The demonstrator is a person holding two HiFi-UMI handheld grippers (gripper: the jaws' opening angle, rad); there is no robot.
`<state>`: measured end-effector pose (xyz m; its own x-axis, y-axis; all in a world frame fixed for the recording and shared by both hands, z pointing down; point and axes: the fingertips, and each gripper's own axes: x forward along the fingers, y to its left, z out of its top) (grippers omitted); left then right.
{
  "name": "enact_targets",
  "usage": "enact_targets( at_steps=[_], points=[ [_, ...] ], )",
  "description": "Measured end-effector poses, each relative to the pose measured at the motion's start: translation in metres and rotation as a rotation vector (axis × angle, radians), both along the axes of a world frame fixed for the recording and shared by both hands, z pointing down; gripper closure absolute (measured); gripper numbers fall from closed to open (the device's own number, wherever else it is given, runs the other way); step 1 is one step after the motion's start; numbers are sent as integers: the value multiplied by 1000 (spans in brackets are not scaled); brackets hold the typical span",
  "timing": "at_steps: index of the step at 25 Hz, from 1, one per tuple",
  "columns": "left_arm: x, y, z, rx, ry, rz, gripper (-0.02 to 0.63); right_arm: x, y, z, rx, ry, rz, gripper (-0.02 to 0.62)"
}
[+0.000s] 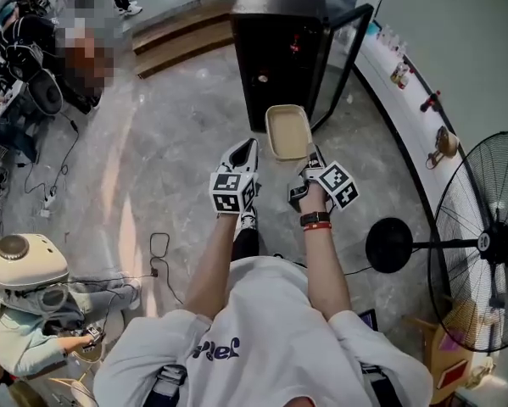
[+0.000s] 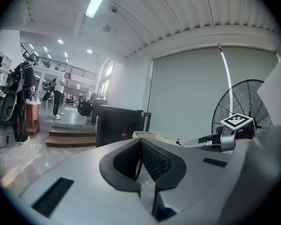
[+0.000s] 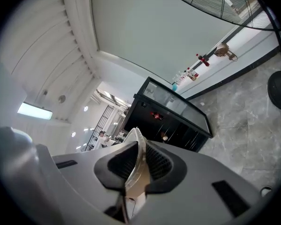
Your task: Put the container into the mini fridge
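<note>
the shallow beige plastic container (image 1: 288, 131) juts forward from the right claw (image 3: 139, 159), its near rim pinched between the jaws; the left claw (image 2: 141, 159) sits closed and empty alongside.

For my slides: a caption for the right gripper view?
Right gripper clamps the container by its rim, facing the black mini fridge.

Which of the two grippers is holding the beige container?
The right gripper: its jaws pinch the rim of the container. The left gripper holds nothing, jaws together.
</note>
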<state>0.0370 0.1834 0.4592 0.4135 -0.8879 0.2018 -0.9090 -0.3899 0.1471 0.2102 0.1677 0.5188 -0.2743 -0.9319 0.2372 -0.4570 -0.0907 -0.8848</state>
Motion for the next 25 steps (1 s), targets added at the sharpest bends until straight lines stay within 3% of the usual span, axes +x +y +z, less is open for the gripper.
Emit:
enact_targets(
  at_steps=[15, 25],
  points=[
    [-85, -151, -14, 11, 65, -4, 585, -79, -144, -20, 22, 66, 1, 530],
    [-124, -225, -6, -9, 74, 62, 584, -125, -212, -15, 2, 74, 53, 531]
  ],
)
